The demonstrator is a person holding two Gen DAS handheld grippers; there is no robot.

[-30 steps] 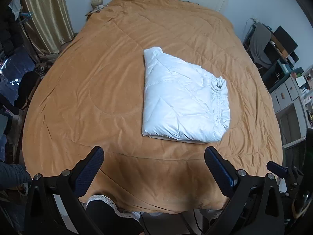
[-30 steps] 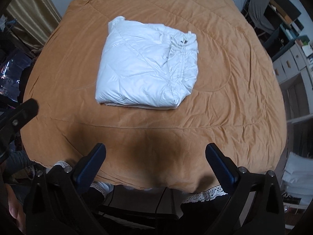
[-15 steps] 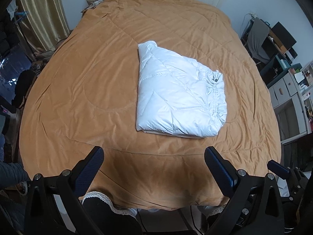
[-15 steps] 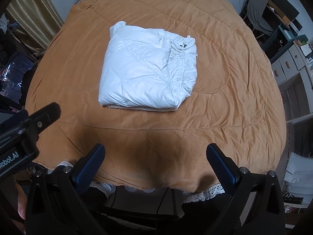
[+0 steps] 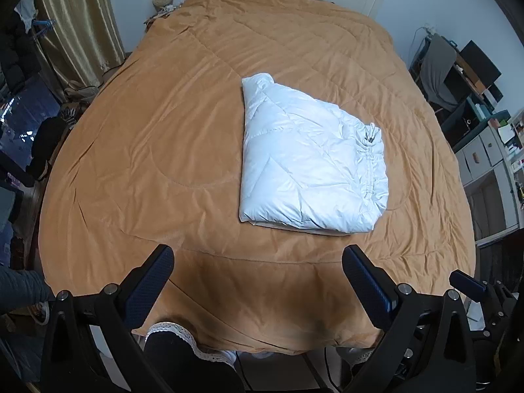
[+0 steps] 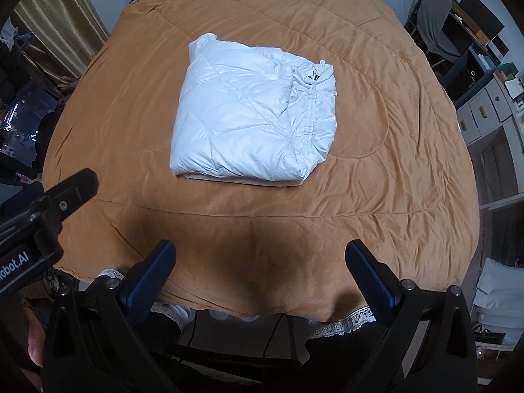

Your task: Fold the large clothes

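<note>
A white puffy jacket (image 5: 308,160) lies folded into a compact rectangle on the orange bedspread (image 5: 157,150), with its collar and zipper along the right side. It also shows in the right wrist view (image 6: 252,121). My left gripper (image 5: 258,262) is open and empty, held above the bed's near edge, well short of the jacket. My right gripper (image 6: 262,255) is open and empty, also over the near edge. The left gripper's body (image 6: 42,216) shows at the left of the right wrist view.
The orange bedspread (image 6: 393,163) covers a large bed with a lace-trimmed edge (image 6: 344,321) at the front. Gold curtains (image 5: 75,26) hang at the far left. A desk with a chair and shelves (image 5: 458,82) stands to the right, and white drawers (image 6: 484,108) beside it.
Both grippers have drawn back and up slightly from the bed, so the jacket sits a little farther off. The jacket itself has not moved. Both stay open.
</note>
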